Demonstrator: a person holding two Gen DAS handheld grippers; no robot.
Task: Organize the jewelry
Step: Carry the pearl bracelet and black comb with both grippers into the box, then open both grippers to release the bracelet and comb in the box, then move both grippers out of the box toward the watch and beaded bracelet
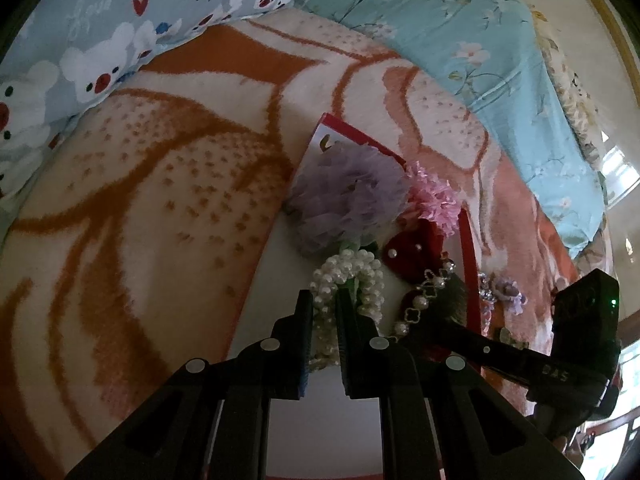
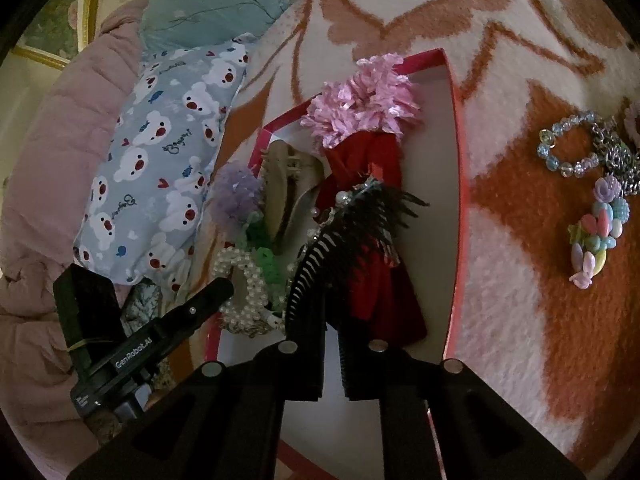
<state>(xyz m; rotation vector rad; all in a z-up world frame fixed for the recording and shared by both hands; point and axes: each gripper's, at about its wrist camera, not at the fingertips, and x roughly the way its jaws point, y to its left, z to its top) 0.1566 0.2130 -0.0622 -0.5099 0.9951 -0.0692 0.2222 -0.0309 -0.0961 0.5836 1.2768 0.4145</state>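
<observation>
A red-rimmed white box [image 1: 467, 240] [image 2: 458, 152] lies on the blanket and holds a purple tulle flower [image 1: 348, 192] [image 2: 236, 192], a pink ruffled flower [image 1: 434, 196] [image 2: 364, 100], a red fabric piece [image 2: 372, 280] and a pearl bracelet [image 1: 368, 268] [image 2: 240, 276]. My left gripper [image 1: 324, 304] is shut on the pearl bracelet inside the box. My right gripper [image 2: 330, 308] is shut on a black comb clip [image 2: 352, 232] over the box. A clear bead bracelet [image 2: 568, 148], a metal chain piece [image 2: 616, 160] and a pastel bead charm [image 2: 598, 232] lie on the blanket to the right.
An orange and cream blanket [image 1: 160, 200] [image 2: 520, 320] covers the bed. A bear-print pillow [image 1: 100, 40] [image 2: 156, 160] and a teal floral quilt [image 1: 500, 60] lie behind. A small purple flower piece [image 1: 506, 292] lies outside the box edge.
</observation>
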